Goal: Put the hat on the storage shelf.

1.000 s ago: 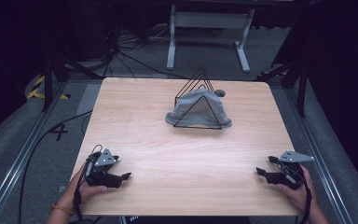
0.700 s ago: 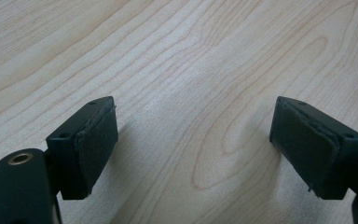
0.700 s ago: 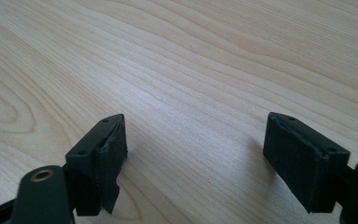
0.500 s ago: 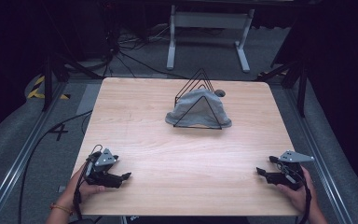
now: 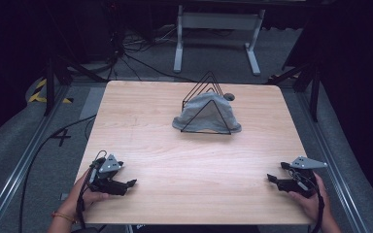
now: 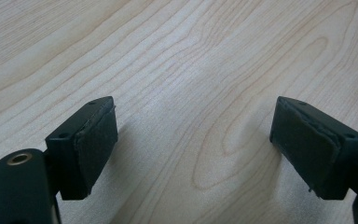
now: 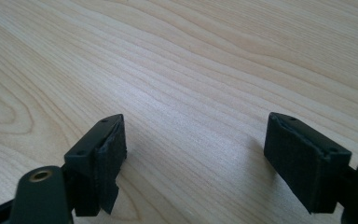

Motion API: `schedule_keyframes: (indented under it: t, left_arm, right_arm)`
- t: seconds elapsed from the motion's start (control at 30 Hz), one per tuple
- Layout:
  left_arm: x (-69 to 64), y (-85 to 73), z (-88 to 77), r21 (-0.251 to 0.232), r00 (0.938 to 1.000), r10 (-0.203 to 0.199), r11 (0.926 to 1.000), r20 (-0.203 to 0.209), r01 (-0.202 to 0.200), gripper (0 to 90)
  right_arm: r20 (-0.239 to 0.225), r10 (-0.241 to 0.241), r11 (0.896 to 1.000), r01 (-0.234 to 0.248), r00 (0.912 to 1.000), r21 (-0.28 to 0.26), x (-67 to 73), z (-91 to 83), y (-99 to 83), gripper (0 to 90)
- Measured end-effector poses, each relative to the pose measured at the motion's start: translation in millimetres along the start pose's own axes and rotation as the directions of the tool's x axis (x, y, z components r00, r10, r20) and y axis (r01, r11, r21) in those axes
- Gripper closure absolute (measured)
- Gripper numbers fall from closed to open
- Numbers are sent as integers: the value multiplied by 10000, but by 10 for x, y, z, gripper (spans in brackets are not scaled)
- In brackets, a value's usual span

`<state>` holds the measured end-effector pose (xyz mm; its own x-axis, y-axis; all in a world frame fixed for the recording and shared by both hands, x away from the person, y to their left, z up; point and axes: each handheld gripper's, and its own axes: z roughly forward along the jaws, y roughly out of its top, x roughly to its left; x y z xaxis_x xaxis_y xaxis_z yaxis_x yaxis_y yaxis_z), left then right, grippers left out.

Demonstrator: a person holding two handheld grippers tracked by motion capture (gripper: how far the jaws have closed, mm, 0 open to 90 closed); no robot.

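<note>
A grey cloth (image 5: 208, 116) is draped over a black wire rack (image 5: 205, 91) at the back middle of the wooden table (image 5: 175, 160). My left gripper (image 5: 130, 183) rests at the front left corner, held by a hand, well away from the rack. In the left gripper view its jaws stand wide apart with bare wood between them (image 6: 193, 140). My right gripper (image 5: 270, 178) lies at the front right corner, jaws pointing left. The right gripper view shows its jaws open over bare table (image 7: 193, 154), with nothing held.
A small dark round object (image 5: 228, 96) sits just behind the rack on the right. Cables (image 5: 53, 141) run over the grey floor at the left. A white stand (image 5: 218, 29) is beyond the table's far edge.
</note>
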<state>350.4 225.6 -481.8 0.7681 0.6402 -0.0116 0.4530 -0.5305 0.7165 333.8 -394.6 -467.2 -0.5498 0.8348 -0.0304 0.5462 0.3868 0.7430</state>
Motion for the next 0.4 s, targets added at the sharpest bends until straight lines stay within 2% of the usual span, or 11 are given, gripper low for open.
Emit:
schedule_keyframes:
  t: [0.4]
  left_arm:
    - [2,5,7,-6,10000,-67,10000,-33,67,147]
  right_arm:
    - [90,68,10000,-68,9999,-7,-5,1,0,211]
